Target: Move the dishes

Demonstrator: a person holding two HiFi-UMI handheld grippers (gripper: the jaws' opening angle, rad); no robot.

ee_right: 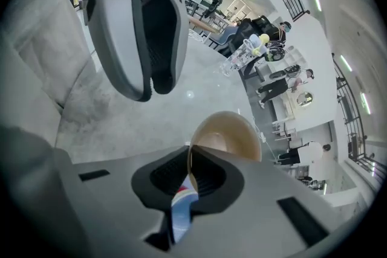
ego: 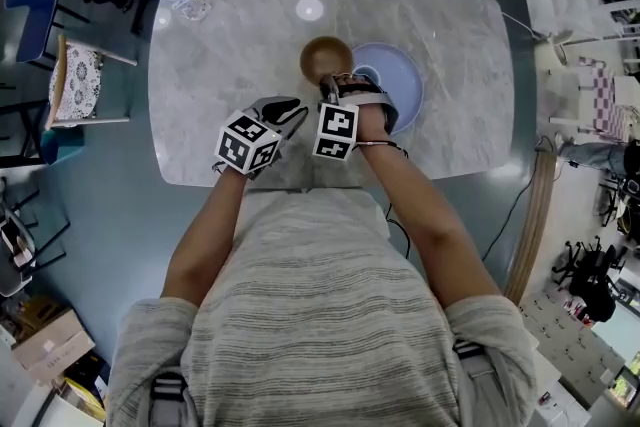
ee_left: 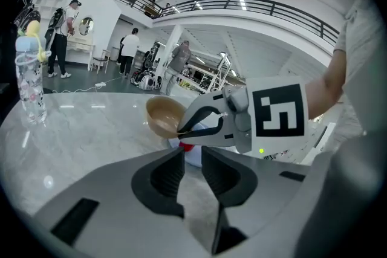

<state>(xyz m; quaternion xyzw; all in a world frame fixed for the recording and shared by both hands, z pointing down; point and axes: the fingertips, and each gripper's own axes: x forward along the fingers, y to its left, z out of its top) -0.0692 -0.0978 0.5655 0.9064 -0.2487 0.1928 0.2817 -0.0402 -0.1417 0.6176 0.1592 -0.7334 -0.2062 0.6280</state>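
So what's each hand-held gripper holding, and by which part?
The right hand-held gripper pinches the bowl by its rim; the left hand-held gripper holds nothing.

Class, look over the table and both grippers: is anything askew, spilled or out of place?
The brown bowl is askew: the right gripper pinches its rim and holds it tilted at the blue plate's edge. Nothing looks spilled or broken. The left gripper is open and empty.
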